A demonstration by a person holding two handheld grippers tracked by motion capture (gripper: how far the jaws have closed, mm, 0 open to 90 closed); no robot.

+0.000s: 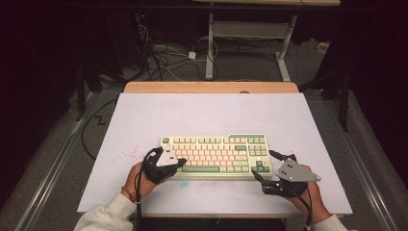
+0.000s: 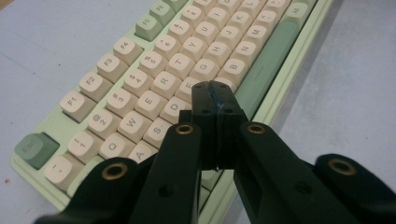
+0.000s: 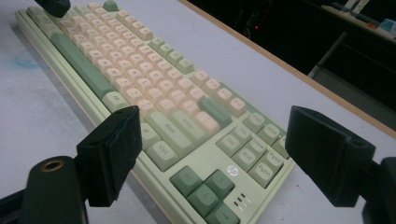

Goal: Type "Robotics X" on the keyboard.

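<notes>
A pale green keyboard (image 1: pixel 216 153) with cream and green keys lies in the middle of the white table. My left gripper (image 1: pixel 182 163) is shut with nothing between its jaws. In the left gripper view its tips (image 2: pixel 215 95) hover over the lower letter rows of the keyboard (image 2: pixel 154 74), near the space bar (image 2: pixel 271 60). My right gripper (image 1: pixel 263 162) is open at the keyboard's front right corner. Its jaws (image 3: pixel 219 140) spread either side of the arrow keys (image 3: pixel 205 191) and the keyboard (image 3: pixel 140 79). The left gripper (image 3: pixel 53 5) shows at the far end there.
The white table top (image 1: pixel 211 113) has a wooden far edge (image 1: pixel 211 87) and faint pink specks (image 1: pixel 130 154) left of the keyboard. Cables (image 1: pixel 163 60) and another table's legs (image 1: pixel 210 53) stand on the floor beyond. A blue smudge (image 3: pixel 23 58) marks the surface near the keyboard's front.
</notes>
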